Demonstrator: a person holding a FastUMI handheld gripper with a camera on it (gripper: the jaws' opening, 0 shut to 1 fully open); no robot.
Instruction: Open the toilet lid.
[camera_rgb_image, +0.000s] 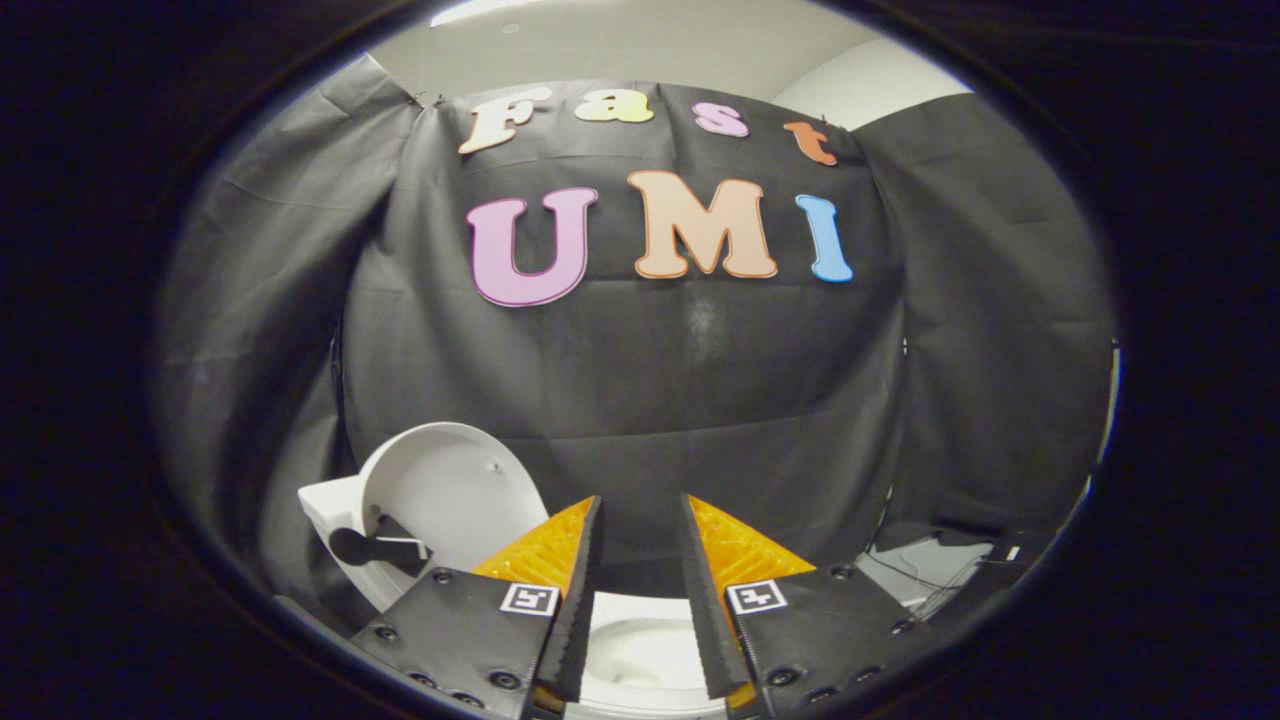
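- Claw (641, 560): fingers parted with nothing between them but open air; I see the toilet bowl (640, 650) through the gap, low and just beyond the tips; neither finger touches anything.
- Toilet lid (445, 495): stands raised, nearly upright, off to the left of my left finger and leaning back toward the cistern (325, 505); its pale underside faces me; by my reading the lid is already open and the task looks all but complete.
- Dark fitting (375, 547): sits at the foot of the lid, likely the hinge or a handle; I cannot tell which.
- Step in hand, as I judge it: draw clear without brushing the lid; keep the fingers apart and away from its edge so it is not knocked forward; confirm it rests stable against its backing.
- Hidden or unclear: bowl rim cut off by my fingers; seat ring not distinguishable from the bowl; whether the lid truly touches the cistern is uncertain; cables (915, 575) on the floor at right are faint.
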